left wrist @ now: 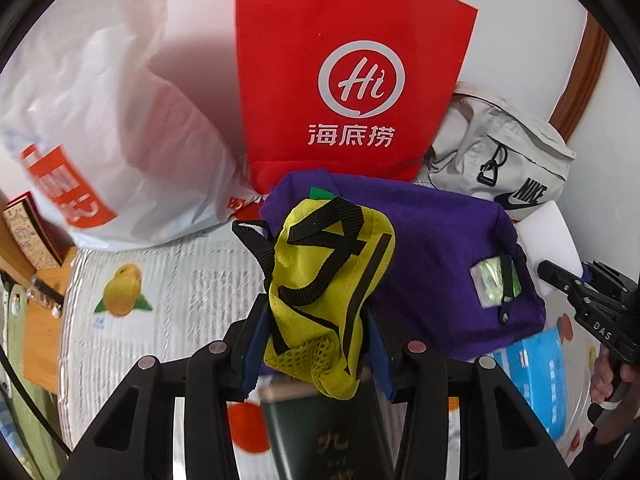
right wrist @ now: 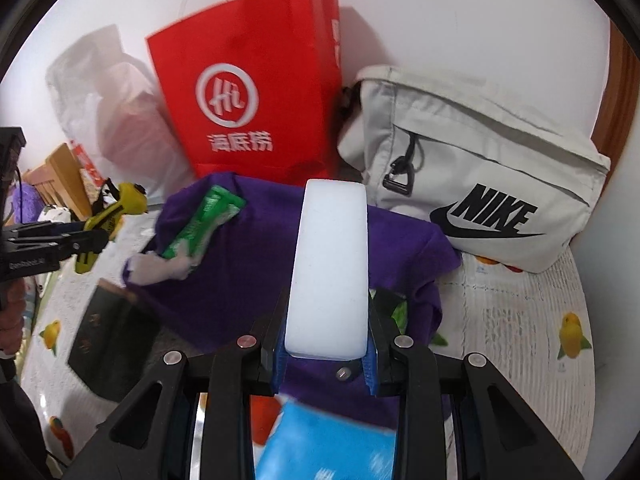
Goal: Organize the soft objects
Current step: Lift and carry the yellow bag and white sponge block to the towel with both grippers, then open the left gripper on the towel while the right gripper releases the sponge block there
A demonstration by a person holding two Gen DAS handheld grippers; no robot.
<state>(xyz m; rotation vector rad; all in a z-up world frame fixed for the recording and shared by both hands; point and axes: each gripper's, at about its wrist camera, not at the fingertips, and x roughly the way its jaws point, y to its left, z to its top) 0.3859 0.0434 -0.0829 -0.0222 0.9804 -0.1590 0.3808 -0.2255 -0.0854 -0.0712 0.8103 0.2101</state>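
My left gripper [left wrist: 316,344] is shut on a yellow mesh pouch with black straps [left wrist: 332,280] and holds it above the table; the pouch also shows in the right wrist view [right wrist: 120,208]. My right gripper [right wrist: 326,356] is shut on a white foam block [right wrist: 330,268], held over a purple cloth bag [right wrist: 256,240]; the block also shows in the left wrist view [left wrist: 552,236]. The purple bag [left wrist: 440,248] lies mid-table. A green wipe packet [right wrist: 204,224] lies on it.
A red paper bag [left wrist: 344,72] stands against the wall, a white plastic bag [left wrist: 100,128] to its left, a grey Nike bag [right wrist: 480,168] to its right. A dark green box [right wrist: 108,340] and a blue packet [right wrist: 328,448] lie on the fruit-print tablecloth [right wrist: 520,320].
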